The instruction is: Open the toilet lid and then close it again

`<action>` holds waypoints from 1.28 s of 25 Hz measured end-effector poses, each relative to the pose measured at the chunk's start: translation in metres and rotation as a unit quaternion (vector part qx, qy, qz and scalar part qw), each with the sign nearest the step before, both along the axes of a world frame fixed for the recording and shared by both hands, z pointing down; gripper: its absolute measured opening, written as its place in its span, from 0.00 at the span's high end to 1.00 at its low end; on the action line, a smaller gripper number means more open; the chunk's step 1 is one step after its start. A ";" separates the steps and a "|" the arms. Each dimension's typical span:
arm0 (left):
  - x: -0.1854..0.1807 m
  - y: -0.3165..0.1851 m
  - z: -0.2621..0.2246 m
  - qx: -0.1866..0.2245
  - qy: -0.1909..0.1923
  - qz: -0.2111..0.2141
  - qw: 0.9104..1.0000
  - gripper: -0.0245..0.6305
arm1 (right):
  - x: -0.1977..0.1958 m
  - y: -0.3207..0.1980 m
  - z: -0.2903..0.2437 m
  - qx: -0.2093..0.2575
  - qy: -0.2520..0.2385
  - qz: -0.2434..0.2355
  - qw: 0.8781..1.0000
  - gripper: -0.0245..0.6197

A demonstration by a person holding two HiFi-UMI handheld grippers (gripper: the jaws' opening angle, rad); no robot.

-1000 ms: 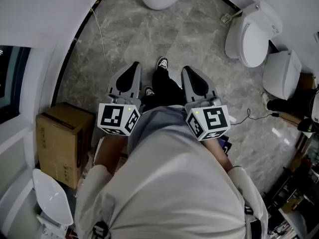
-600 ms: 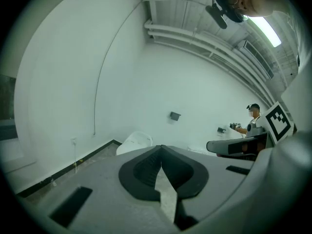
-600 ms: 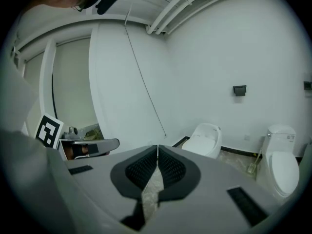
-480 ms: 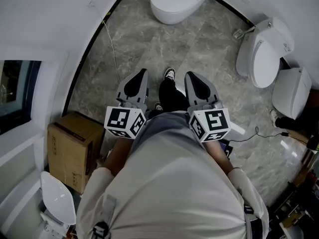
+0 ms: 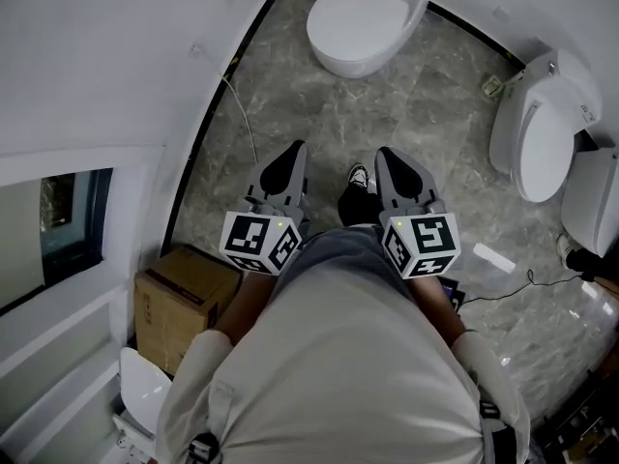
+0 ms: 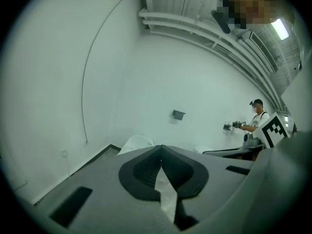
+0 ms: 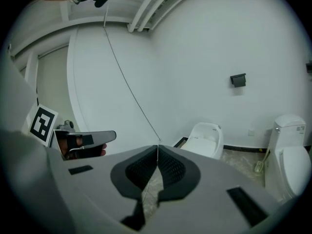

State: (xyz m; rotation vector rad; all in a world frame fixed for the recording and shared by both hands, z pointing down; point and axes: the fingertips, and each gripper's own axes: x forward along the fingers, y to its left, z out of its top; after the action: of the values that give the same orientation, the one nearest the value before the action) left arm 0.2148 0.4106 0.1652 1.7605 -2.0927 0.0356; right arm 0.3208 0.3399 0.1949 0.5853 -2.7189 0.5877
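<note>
Toilet point(image 5: 363, 22): ahead of you by the wall point(image 5: 116, 66), lid down, long axis running wall-to-you, front facing you. Cardboard box point(image 5: 184, 303): seen only from the head view, at your left. Left gripper point(image 5: 293, 155) and right gripper point(image 5: 391, 158): jaws together, holding nothing.

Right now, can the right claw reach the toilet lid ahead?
Probably not yet: the right claw is near the body and the toilet lid lies farther ahead across the floor. Nothing blocks the way; step closer.
</note>
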 end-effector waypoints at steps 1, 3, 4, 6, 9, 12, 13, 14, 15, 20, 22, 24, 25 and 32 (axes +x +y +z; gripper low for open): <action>-0.003 -0.009 0.001 -0.002 0.002 0.000 1.000 0.95 | -0.004 -0.008 0.002 -0.004 0.000 -0.001 1.000 0.95; -0.009 -0.025 0.004 -0.005 0.006 0.000 1.000 0.95 | -0.013 -0.020 0.006 -0.011 0.001 -0.006 1.000 0.95; -0.012 -0.032 0.006 -0.008 0.007 0.001 1.000 0.95 | -0.018 -0.025 0.008 -0.014 0.001 -0.011 1.000 0.95; -0.017 -0.044 0.008 -0.011 0.004 0.004 1.000 0.95 | -0.028 -0.034 0.011 -0.019 0.004 -0.022 1.000 0.95; -0.023 -0.059 0.010 -0.017 0.001 0.005 1.000 0.95 | -0.037 -0.044 0.016 -0.030 0.006 -0.034 0.999 0.95; -0.028 -0.073 0.013 -0.021 0.002 0.007 1.000 0.95 | -0.044 -0.056 0.020 -0.038 0.004 -0.036 0.999 0.95; -0.031 -0.077 0.014 -0.023 0.002 0.009 1.000 0.95 | -0.047 -0.059 0.021 -0.039 0.005 -0.037 0.999 0.95; -0.033 -0.081 0.015 -0.024 0.002 0.012 1.000 0.95 | -0.050 -0.062 0.022 -0.039 0.006 -0.038 0.998 0.95; -0.036 -0.086 0.016 -0.025 0.002 0.015 1.000 0.95 | -0.053 -0.065 0.023 -0.039 0.007 -0.039 0.998 0.95; -0.050 -0.111 0.016 -0.027 0.003 0.035 0.999 0.95 | -0.067 -0.084 0.027 -0.046 0.013 -0.022 0.999 0.95; -0.061 -0.122 0.018 -0.026 0.004 0.047 0.999 0.95 | -0.075 -0.095 0.029 -0.047 0.015 -0.005 0.999 0.95; -0.075 -0.134 0.024 -0.027 0.007 0.060 0.998 0.95 | -0.086 -0.109 0.030 -0.045 0.016 0.018 0.999 0.95; -0.083 -0.139 0.026 -0.028 0.009 0.066 0.997 0.95 | -0.092 -0.115 0.031 -0.044 0.017 0.028 0.998 0.95; -0.149 -0.191 0.034 -0.032 0.020 0.134 0.990 0.95 | -0.155 -0.156 0.040 -0.041 0.047 0.085 0.994 0.95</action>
State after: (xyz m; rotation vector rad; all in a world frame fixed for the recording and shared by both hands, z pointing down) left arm 0.0660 0.2195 0.1991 1.9730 -1.7947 0.1398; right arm 0.1653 0.1838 0.2351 0.8062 -2.5600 0.6919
